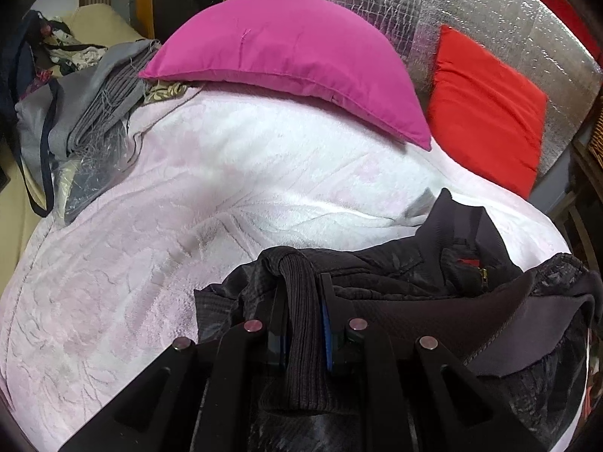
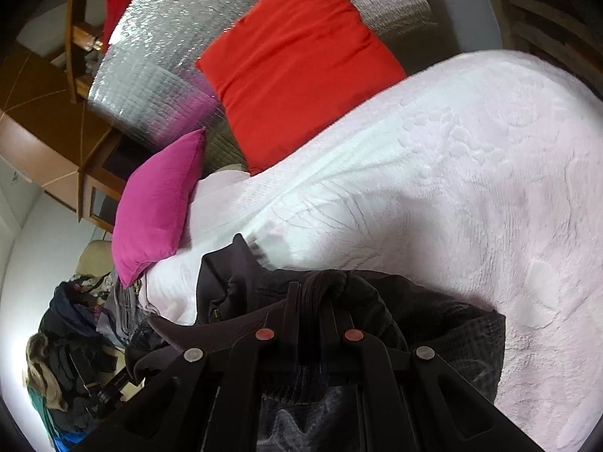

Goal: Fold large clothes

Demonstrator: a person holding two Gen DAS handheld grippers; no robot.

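Jacket (image 1: 433,286) first: a dark one, bunched at the near edge of the bed (image 1: 188,196), which is covered in a pale pink embossed blanket. In my left wrist view it fills the 5 o'clock part of the frame, collar standing up toward 3 o'clock with a small zipper pull showing beside it.

My left gripper (image 1: 301,282) has its fingers (image 1: 280,301) drawn narrow and clamped on a ribbed cuff (image 1: 301,331) of the jacket; the ribbed band runs straight down between them toward the camera.

In my right wrist view the right gripper (image 2: 311,293) is also closed tight, its fingers (image 2: 292,301) pinching a thick dark fold of the same jacket (image 2: 377,301) at 6 o'clock. The garment lies on the blanket from there out to 4 o'clock, and the bed (image 2: 452,169) stretches away toward 2 o'clock.

At the head of the bed I see a magenta pillow (image 1: 286,60) at 12 o'clock in the left view, touching the blanket, and a red pillow (image 1: 486,109) at 2 o'clock leaning against a silver foil-like panel (image 1: 395,3). Loose grey cloth and a plastic-wrapped bundle (image 1: 83,124) sit at 10 o'clock on the bed's far corner. In the right view a heap of mixed clothes (image 2: 71,342) lies at 8 o'clock, off the bed.
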